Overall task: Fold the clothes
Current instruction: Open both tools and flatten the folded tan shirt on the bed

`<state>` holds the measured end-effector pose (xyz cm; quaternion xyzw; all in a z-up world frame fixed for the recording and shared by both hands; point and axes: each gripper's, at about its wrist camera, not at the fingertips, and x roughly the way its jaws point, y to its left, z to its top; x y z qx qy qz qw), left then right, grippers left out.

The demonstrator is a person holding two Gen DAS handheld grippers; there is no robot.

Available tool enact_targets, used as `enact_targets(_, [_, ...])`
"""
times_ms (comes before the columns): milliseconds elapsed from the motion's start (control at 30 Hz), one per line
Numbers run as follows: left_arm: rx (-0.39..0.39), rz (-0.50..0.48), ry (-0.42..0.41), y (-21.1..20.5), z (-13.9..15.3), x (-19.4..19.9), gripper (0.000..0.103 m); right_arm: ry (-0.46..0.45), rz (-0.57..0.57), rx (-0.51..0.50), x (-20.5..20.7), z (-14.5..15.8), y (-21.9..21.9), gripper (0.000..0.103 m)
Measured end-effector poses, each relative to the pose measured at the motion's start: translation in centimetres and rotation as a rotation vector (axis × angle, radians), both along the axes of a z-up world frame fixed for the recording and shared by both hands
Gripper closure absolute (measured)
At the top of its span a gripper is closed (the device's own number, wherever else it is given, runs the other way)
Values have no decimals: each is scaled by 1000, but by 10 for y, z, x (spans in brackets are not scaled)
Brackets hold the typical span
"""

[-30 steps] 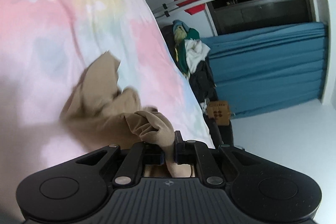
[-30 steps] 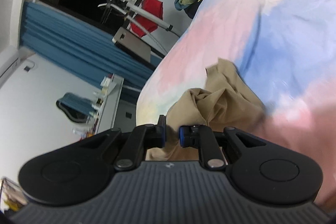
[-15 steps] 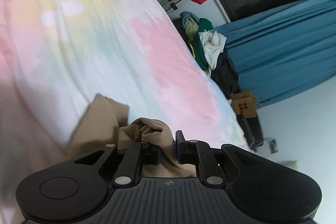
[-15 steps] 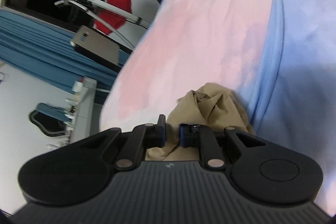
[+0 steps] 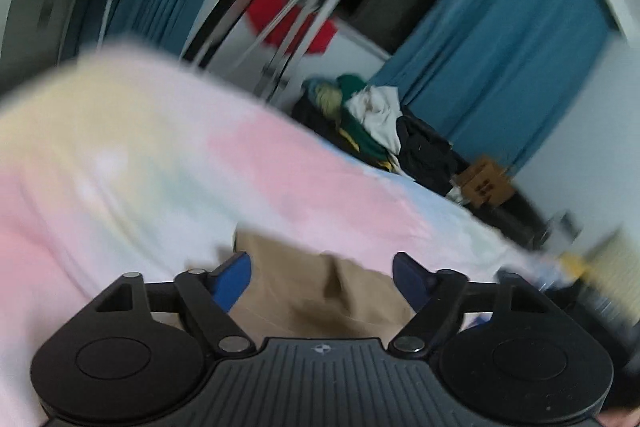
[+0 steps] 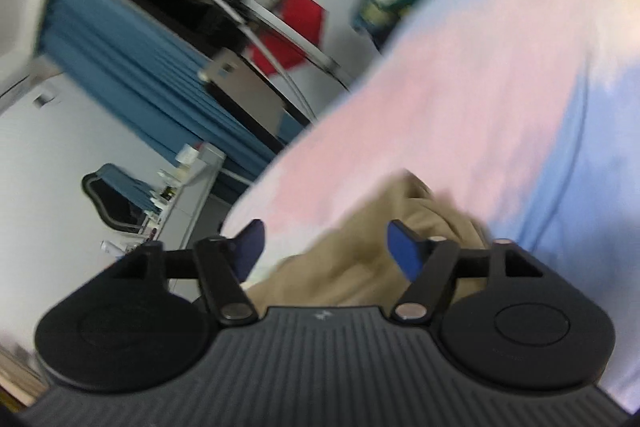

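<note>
Garment: a tan cloth lies crumpled on the bed, right in front of both tongs; the right wrist view shows the same cloth bunched into soft ridges. What kind of garment it is I cannot tell.
Feel: looks thin, light and limp, so I judge it will sag and slide the moment a corner is lifted, and it will not hold a crease unless pressed flat.
Where to grip: an outer edge or corner, pinched through one or two layers; the bunched middle would only drag the whole heap along. No hem or corner shows clearly in these blurred views.
Left tongs: the left tongs are opening, blue pads far apart, with the cloth lying below and between them but pressed by neither.
Right tongs: the right tongs are opening too, pads spread, a ridge of cloth between them and untouched.
Bed: the bed cover is a pastel patchwork of pink, yellow and pale blue, soft enough that pressing down will dent it.
Beyond: a pile of clothes sits past the far edge of the bed, with blue curtains behind and a red garment on a rack.
</note>
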<state>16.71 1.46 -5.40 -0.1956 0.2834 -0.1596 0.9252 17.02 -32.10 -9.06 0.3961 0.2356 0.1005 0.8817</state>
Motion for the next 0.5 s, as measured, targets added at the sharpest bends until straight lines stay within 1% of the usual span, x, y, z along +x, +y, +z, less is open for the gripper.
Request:
enact_targets(67, [80,-19,-29,-9,2,-6,23,-46,17,-77,-5,8,3,28])
enact_targets(133, [121,-39,-10,-17,-5,-4,23,-46,5,-211,-3,8,9,29])
enact_targets(167, [142,-48,0,-21,-8,-4,23,-47,-1,-277,-2,8,13,38])
enact_targets(200, [163,-53,10,-25,-13,-2,24,-42,-5,-343,-1,6,16,44])
enact_targets(233, [185,-57,20,-30,-18,0,24,-29,-3,-408,2,0,22,53])
enact_targets(267, [211,-62,23,-34,-22,1,24,-15,3,-451,5,-6,26,61])
enact_targets(333, [268,-53,23,-38,-31,4,23,17,34,-462,13,-20,31,68])
enact_targets(433, [263,-51,30,-37,-41,3,23,65,69,-485,21,-39,36,69])
enact_targets(500, [276,-53,36,-36,-44,4,22,85,76,-503,22,-46,39,69])
